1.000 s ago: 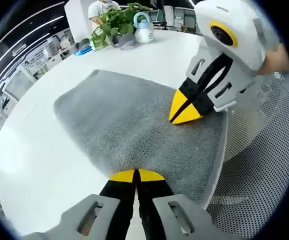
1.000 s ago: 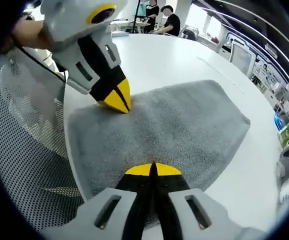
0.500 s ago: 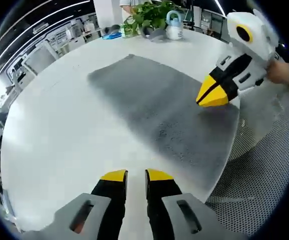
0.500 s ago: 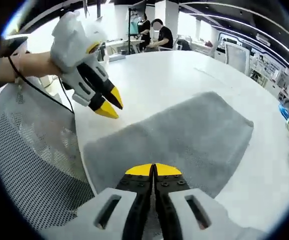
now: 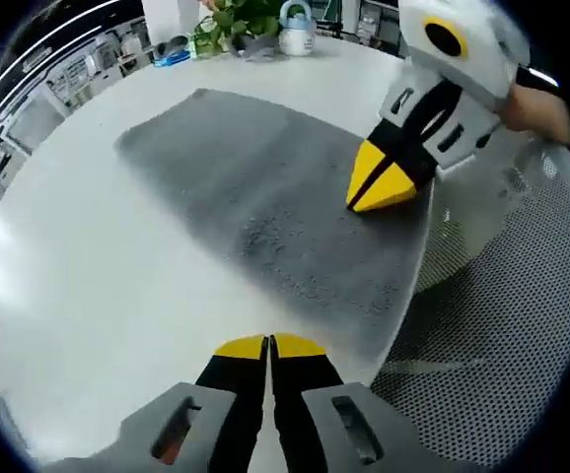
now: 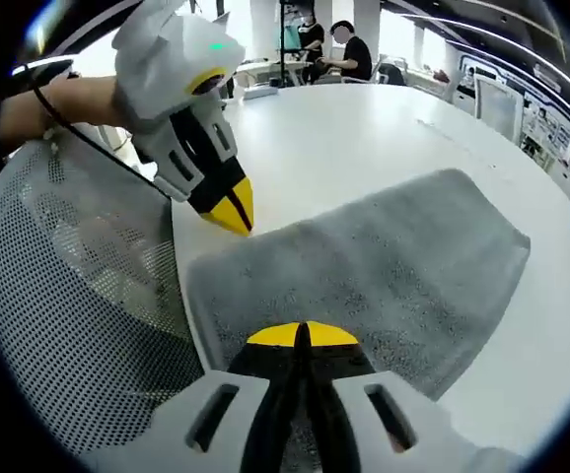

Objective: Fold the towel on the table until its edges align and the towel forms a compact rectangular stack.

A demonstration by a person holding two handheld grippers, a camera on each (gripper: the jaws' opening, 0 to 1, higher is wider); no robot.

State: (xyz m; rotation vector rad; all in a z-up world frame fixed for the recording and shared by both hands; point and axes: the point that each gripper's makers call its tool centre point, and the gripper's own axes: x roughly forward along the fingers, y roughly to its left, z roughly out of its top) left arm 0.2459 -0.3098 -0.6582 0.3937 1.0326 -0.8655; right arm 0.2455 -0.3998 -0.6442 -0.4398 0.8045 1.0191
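Two gripper sets [image 5: 268, 346] [image 6: 301, 333], one towel [image 5: 265, 197]

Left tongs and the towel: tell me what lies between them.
In the left gripper view, only bare white table lies between the left tongs and the near edge of the grey towel. The tongs' tips sit apart from the cloth.

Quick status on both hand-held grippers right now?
Left hand-held gripper: shut, over bare table beside the towel, holding nothing.
Right hand-held gripper: shut on the towel's near edge.
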